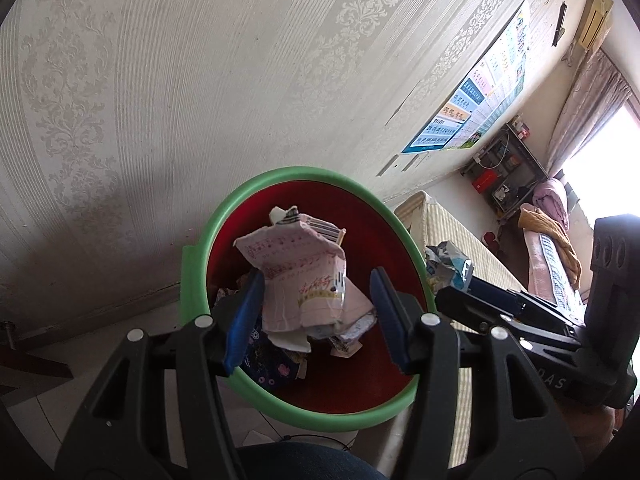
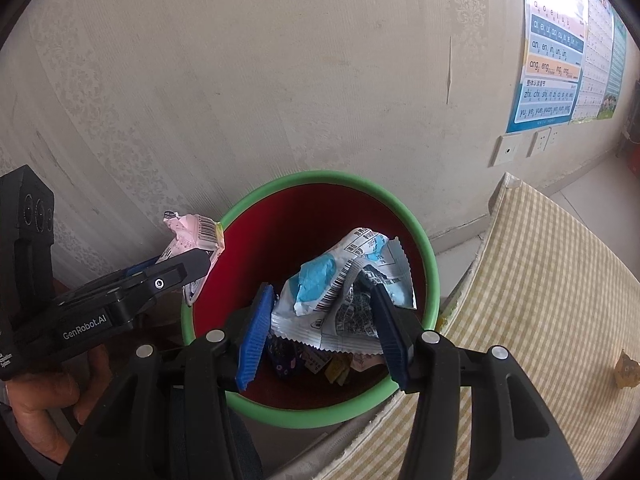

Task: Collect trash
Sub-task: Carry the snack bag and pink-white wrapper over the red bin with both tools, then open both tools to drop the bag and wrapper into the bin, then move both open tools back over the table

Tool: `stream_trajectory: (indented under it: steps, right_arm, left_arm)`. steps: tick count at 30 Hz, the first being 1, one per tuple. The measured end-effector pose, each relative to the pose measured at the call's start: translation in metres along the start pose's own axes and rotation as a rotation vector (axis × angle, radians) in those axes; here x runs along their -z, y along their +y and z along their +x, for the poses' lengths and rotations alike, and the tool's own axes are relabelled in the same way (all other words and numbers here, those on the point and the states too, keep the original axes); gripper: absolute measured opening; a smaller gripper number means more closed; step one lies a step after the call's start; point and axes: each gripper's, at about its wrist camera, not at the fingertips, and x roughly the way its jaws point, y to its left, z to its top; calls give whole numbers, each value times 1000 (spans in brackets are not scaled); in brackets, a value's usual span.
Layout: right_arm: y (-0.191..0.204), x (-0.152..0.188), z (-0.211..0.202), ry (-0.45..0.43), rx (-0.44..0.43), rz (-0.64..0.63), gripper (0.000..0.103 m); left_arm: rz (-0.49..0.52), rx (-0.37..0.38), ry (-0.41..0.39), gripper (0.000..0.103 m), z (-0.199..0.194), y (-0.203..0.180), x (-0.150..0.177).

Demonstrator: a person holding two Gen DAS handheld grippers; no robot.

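A red bin with a green rim [image 1: 192, 280] [image 2: 432, 280] stands against the wall, with several wrappers [image 1: 272, 364] [image 2: 312, 360] lying at its bottom. My left gripper [image 1: 318, 280] [image 2: 188, 264] is shut on a crumpled pink wrapper [image 1: 296, 264] [image 2: 196, 232]; it hangs over the bin in the left wrist view and by the rim's left side in the right wrist view. My right gripper [image 2: 318, 286] [image 1: 452, 292] hangs over the bin's opening, shut on a crumpled blue and white wrapper [image 2: 320, 280] [image 1: 448, 264].
A patterned wall rises right behind the bin, with a poster [image 2: 556, 60] and sockets [image 2: 508, 150] to the right. A yellow checked mat [image 2: 540, 280] borders the bin on the right, with a small yellow scrap [image 2: 626, 368] on it. A person's hand [image 2: 40, 400] holds the left gripper.
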Motion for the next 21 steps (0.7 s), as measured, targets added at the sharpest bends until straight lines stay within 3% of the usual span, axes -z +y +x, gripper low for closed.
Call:
stream_trajectory:
  steps: [4,6,8,9,10,14,21]
  right_arm:
    - [3,1,4,11,-6,-3,51]
    - [3,1,7,14,-10,-2,58]
    - [3,2,10,25,-17,0,64]
    - [3,3,11,28,-14,-1,69]
    - [4,4,11,31,-11,-2,72]
    - [3,12,11,48,3,-3,75]
    - [-5,26,-3,48,24,16,88]
  left_arm:
    - [-7,9,-2,53,0,2,-3]
    - [-7,19,-1,53,0,1,-5]
    - [0,16,8,64,2,1,-6]
    - [3,12,4,80,2,0,-6]
    - [4,7,-8,89,0,-1,-5]
    - [-21,15,-23,93,-6,3,-3]
    - [-17,0,-21,97,-11,-4,3]
